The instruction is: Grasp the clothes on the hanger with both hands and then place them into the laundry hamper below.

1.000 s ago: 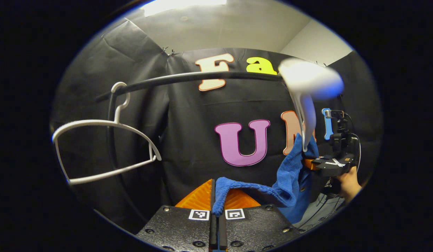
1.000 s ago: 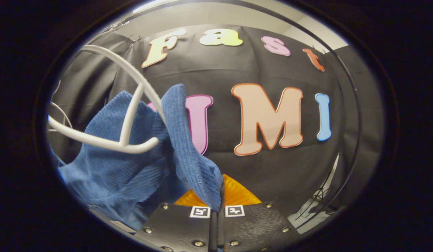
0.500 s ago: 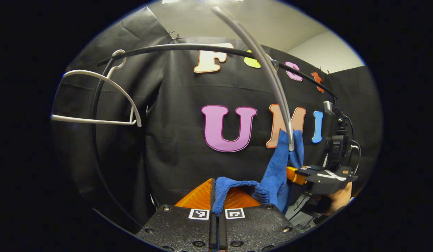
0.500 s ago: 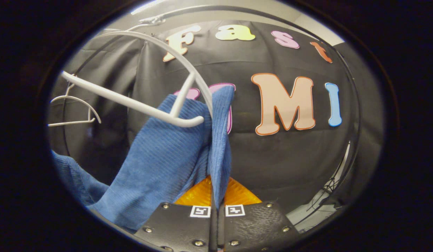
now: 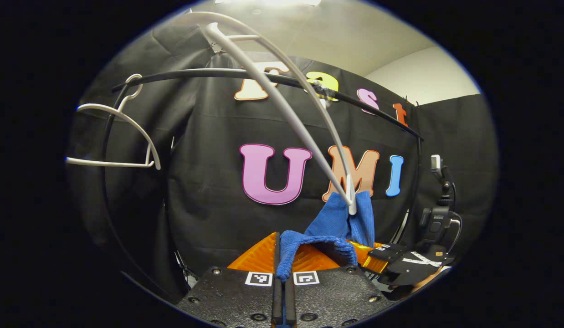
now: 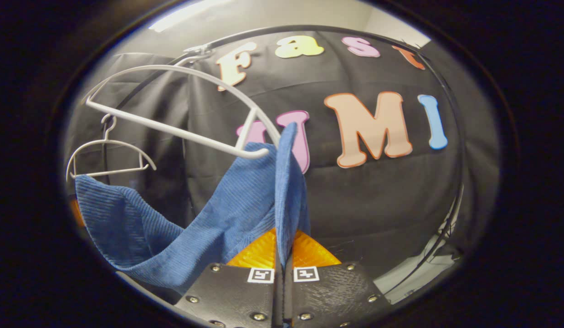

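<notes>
A recording booth — black cloth walls (image 5: 209, 182), a curved garment rail (image 5: 182, 74), white hangers (image 5: 113, 136).

Left claw (image 5: 283, 266) clamped on blue cloth (image 5: 309, 241); cloth's far end caught on white hanger (image 5: 282, 100) tip

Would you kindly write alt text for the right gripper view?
The right gripper is shut on a blue ribbed garment whose top edge is still draped over the end of a white hanger on a black rail. A second, bare white hanger hangs farther left.
</notes>
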`<act>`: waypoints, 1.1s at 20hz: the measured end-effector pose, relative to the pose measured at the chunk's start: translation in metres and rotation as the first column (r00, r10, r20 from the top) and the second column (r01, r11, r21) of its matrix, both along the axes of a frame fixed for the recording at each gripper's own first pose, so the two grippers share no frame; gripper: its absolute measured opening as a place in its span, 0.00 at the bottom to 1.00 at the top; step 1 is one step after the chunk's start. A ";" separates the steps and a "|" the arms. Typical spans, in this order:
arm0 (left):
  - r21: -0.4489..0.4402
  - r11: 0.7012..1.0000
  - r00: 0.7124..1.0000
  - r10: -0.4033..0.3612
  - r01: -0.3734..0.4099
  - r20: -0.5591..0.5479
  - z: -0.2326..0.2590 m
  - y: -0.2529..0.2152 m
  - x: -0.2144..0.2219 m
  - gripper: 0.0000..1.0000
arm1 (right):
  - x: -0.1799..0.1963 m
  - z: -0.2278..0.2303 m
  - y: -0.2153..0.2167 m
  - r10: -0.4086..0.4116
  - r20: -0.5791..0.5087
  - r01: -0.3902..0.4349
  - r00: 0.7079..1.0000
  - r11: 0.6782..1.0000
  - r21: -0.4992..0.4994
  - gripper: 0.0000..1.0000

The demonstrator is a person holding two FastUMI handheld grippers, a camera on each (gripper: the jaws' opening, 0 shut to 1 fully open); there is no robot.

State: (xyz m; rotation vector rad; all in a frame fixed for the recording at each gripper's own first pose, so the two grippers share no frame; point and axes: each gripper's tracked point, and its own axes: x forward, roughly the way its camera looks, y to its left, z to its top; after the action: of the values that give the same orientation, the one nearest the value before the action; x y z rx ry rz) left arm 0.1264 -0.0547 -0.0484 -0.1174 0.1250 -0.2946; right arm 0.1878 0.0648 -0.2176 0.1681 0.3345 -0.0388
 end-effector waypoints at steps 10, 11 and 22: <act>0.024 0.999 0.998 -0.031 0.030 0.058 0.025 -0.026 -0.005 0.02 | -0.026 0.017 0.000 -0.006 0.017 0.006 1.000 1.000 0.015 0.05; 0.023 0.999 0.998 -0.031 0.029 0.059 0.025 -0.027 -0.003 0.02 | -0.028 0.026 0.004 0.001 0.035 -0.002 0.999 1.000 0.005 0.05; 0.161 0.980 0.992 0.114 -0.120 0.048 -0.006 -0.011 0.018 0.02 | -0.042 0.091 0.013 -0.048 0.173 0.062 0.984 0.995 -0.081 0.01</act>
State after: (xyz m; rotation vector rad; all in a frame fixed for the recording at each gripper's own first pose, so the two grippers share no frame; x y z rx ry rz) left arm 0.1447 -0.0660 -0.0540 0.0442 0.1035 -0.1682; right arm 0.1456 0.0777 -0.1265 0.0943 0.1569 -0.0928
